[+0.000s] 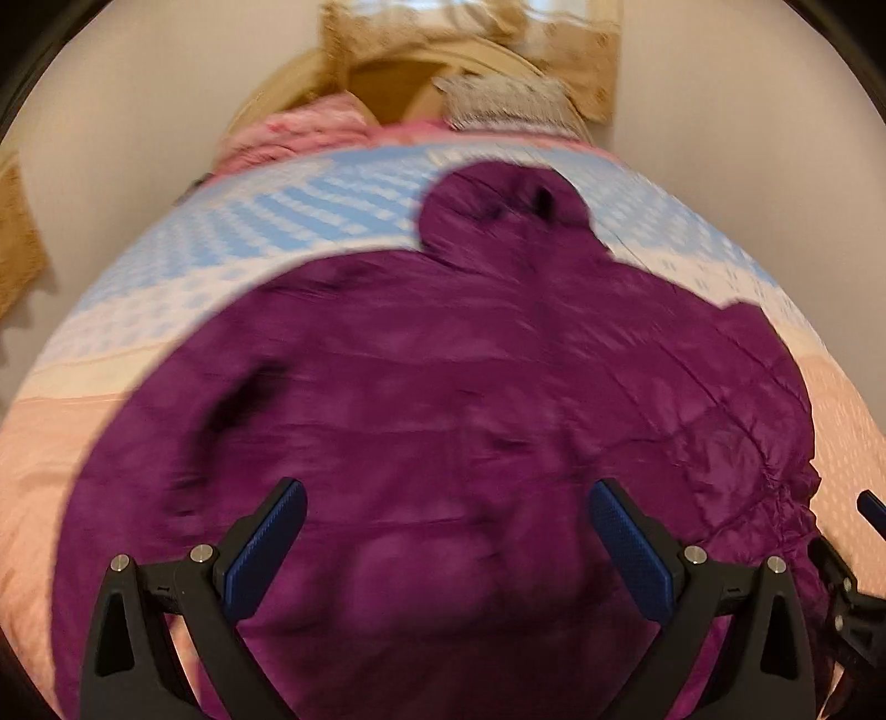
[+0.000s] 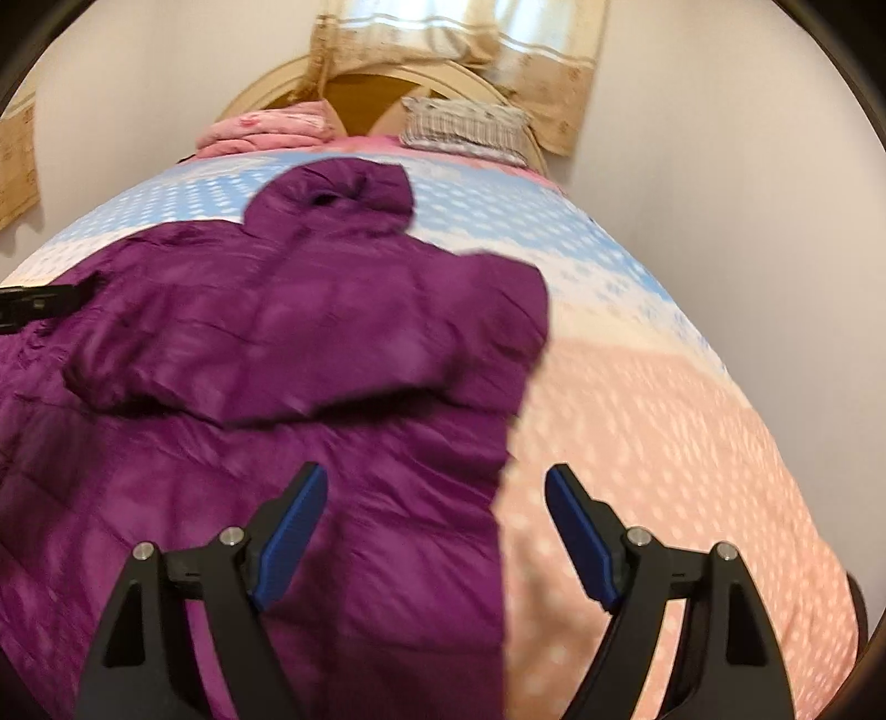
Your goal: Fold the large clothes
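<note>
A large purple puffer jacket (image 1: 443, 376) lies flat on the bed, hood (image 1: 504, 205) toward the headboard. In the right wrist view the jacket (image 2: 277, 387) has its right sleeve (image 2: 310, 354) folded across the body. My left gripper (image 1: 446, 498) is open, hovering over the jacket's lower middle. My right gripper (image 2: 434, 487) is open, hovering over the jacket's right edge where it meets the bedspread. The right gripper also shows at the far right of the left wrist view (image 1: 847, 576), and the left one shows at the left edge of the right wrist view (image 2: 33, 304).
The bedspread (image 2: 664, 415) is dotted, blue at the far end and peach nearer. A pink folded blanket (image 2: 266, 130) and a striped pillow (image 2: 470, 127) lie by the cream headboard (image 2: 266, 88). Curtains (image 2: 459, 39) hang behind; walls stand on both sides.
</note>
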The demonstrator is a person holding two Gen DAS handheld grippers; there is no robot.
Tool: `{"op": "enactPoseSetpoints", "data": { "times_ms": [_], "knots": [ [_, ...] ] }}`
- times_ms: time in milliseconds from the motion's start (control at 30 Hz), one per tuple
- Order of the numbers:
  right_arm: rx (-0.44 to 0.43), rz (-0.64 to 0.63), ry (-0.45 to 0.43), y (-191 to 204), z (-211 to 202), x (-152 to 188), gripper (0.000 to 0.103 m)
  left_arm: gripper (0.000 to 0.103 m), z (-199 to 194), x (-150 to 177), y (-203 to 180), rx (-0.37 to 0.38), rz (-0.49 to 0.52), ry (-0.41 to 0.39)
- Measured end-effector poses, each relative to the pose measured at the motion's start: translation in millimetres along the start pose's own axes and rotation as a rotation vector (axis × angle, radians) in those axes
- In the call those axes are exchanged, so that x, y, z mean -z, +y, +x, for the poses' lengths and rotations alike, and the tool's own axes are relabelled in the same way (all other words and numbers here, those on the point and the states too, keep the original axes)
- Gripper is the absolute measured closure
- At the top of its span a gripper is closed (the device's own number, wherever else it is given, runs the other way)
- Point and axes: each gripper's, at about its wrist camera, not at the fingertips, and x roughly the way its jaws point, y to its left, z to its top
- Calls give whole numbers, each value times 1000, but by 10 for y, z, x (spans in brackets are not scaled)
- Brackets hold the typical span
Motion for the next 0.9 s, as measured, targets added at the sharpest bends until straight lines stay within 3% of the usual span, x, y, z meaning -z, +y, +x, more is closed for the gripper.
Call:
{"op": "enactPoseSetpoints", "data": {
  "times_ms": [33, 100, 133, 233, 367, 467, 733, 767, 833, 900],
  "knots": [
    [-3, 3, 2, -32, 17, 38, 20, 5, 103, -1, -86, -12, 26, 11],
    [0, 3, 9, -81, 53, 90, 19, 51, 299, 2, -197, -21, 58, 44],
    [-1, 3, 10, -114, 72, 105, 19, 88, 370, -3, -207, -4, 66, 70],
    [-4, 1, 16, -165, 93, 171, 18, 89, 246, -41, -108, -20, 46, 21],
    [-5, 10, 20, -235, 151, 191, 18, 89, -102, -144, 145, -114, 69, -110],
    [-5, 3, 23, -203, 195, 187, 18, 89, -174, -166, 293, -198, 111, -162],
    [-13, -40, 56, -73, 256, 185, 18, 85, 316, 75, 494, -282, 150, -49],
    [-28, -42, 68, -94, 245, 163, 19, 76, 347, 91, 506, -295, 154, -33],
    [-50, -29, 58, -189, 142, 87, 31, 64, 327, 73, 553, -304, 130, -38],
    [-70, 7, 30, -312, 27, -30, 41, 42, 139, 47, 627, -305, 80, -117]
  ]
}}
